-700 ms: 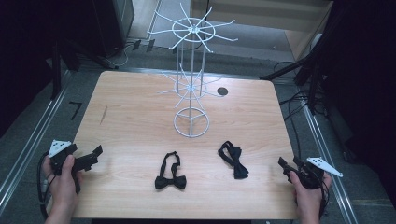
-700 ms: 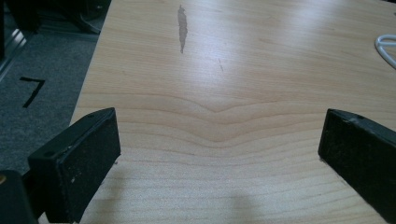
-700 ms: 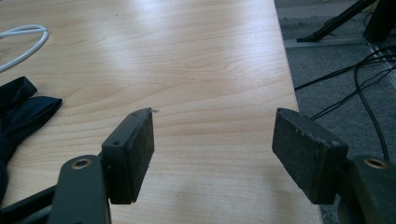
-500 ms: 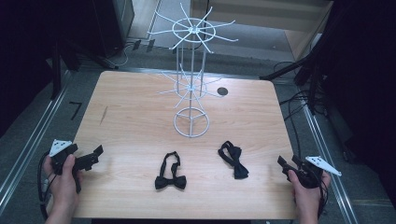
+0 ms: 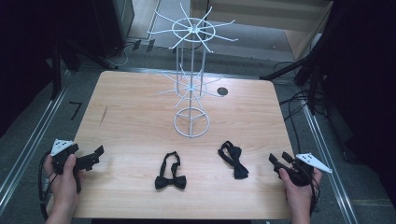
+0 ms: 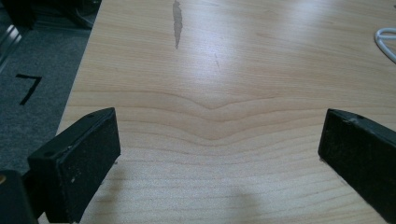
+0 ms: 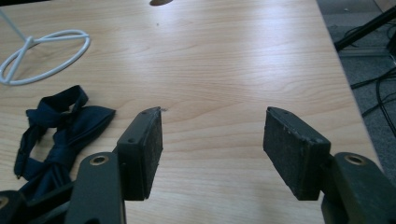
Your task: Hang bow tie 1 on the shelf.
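Note:
Two bow ties lie on the wooden table (image 5: 135,121): a black one (image 5: 170,176) at front centre and a dark navy one (image 5: 233,160) to its right, also in the right gripper view (image 7: 56,126). A white wire display stand (image 5: 191,84) rises behind them. My left gripper (image 5: 99,154) rests at the table's front left, jaws wide apart over bare wood (image 6: 219,144). At the front right, my right gripper (image 5: 275,161) is open with nothing between its pads (image 7: 212,135), the navy tie just to its left.
The stand's ring base (image 7: 46,49) sits mid-table, and its edge shows in the left gripper view (image 6: 387,42). A dark round hole (image 5: 222,91) marks the far right of the tabletop. Cables (image 5: 299,102) and metal rails (image 5: 28,149) run along the floor beside the table.

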{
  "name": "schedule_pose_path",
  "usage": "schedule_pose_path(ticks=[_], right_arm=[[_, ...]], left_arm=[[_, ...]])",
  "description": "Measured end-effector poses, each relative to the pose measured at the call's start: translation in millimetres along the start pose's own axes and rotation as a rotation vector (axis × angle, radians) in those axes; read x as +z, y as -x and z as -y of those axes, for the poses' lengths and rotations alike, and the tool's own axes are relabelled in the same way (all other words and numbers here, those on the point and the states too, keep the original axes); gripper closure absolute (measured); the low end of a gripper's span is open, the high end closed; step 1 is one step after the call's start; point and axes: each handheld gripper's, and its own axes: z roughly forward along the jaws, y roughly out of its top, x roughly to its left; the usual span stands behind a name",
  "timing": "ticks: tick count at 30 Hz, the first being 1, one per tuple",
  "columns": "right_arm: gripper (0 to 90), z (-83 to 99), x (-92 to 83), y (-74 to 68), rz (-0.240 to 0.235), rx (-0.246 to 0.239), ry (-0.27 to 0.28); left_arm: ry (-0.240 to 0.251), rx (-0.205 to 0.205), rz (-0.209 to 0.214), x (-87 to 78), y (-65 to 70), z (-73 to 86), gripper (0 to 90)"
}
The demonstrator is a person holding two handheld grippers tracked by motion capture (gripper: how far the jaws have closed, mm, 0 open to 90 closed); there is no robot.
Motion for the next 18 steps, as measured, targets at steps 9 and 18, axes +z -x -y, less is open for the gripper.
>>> schedule_pose_path(ticks=[9, 18], right_arm=[[38.4, -0.8, 7.4, -20.4, -0.025, -0.034, -0.032], [39.6, -0.3, 13.7, -33.8, -0.061, -0.05, -0.051]], left_arm=[[-0.006, 0.008, -0.003, 0.0, 0.7, -0.1, 0.0], [-0.008, 0.01, -0.003, 0.1, 0.8, -0.2, 0.0]])
